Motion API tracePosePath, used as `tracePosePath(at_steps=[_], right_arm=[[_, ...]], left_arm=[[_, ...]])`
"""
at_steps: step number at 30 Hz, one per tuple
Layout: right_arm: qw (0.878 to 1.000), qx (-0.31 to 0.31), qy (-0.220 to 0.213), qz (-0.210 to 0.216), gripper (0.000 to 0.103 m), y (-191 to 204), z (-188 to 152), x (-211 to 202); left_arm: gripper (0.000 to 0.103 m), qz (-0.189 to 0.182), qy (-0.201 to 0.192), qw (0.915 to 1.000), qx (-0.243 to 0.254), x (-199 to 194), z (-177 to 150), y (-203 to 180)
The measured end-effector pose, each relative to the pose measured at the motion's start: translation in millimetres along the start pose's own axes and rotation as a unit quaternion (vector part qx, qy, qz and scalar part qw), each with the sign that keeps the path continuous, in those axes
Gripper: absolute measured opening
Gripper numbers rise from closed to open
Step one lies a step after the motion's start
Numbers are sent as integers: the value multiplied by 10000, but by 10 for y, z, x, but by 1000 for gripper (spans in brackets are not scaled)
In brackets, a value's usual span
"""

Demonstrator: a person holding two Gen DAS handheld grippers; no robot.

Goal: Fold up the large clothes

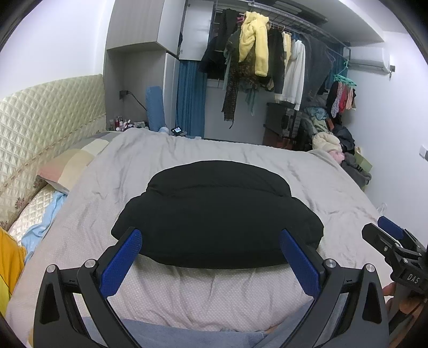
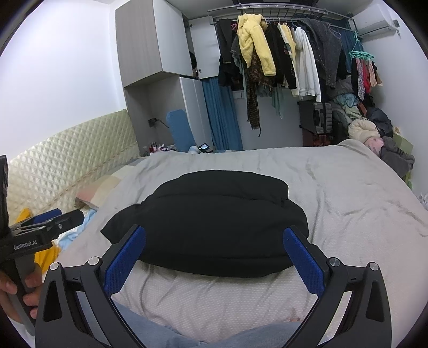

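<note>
In the left wrist view, the left gripper (image 1: 211, 242) is held with its blue pads (image 1: 121, 261) spread wide, nothing between them, just short of the near edge of a folded black garment (image 1: 216, 216). The garment is laid in a compact bundle on the grey duvet (image 1: 240, 155), with bare bedding left all round it. A quilted headboard (image 1: 40, 112) and a patchwork pillow (image 1: 72, 163) are seen at the left edge; the right gripper (image 1: 385, 233) is seen at the far right, its opening not discernible here. In the right wrist view, the right gripper (image 2: 214, 241) is likewise held agape and empty before the same garment (image 2: 211, 219). A clothes rail (image 2: 281, 16) crowded with hanging coats and a heap of laundry (image 2: 374, 128) are found beyond the bed's far edge, well apart from the garment. The left gripper (image 2: 53, 218) is seen at the left, gripped by a hand (image 2: 18, 294).
</note>
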State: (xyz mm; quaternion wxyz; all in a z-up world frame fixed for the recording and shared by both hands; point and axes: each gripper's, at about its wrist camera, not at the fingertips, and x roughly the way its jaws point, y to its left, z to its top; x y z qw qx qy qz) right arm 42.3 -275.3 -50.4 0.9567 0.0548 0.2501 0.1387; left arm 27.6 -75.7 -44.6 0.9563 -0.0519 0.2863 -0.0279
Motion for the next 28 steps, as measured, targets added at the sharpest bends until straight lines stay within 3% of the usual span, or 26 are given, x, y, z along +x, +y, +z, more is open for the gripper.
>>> tracePosePath(at_steps=[28], right_arm=[[10000, 31, 15, -81, 103, -5, 22, -29]], left_arm=[[103, -37, 10, 10000, 34, -73, -19, -33]])
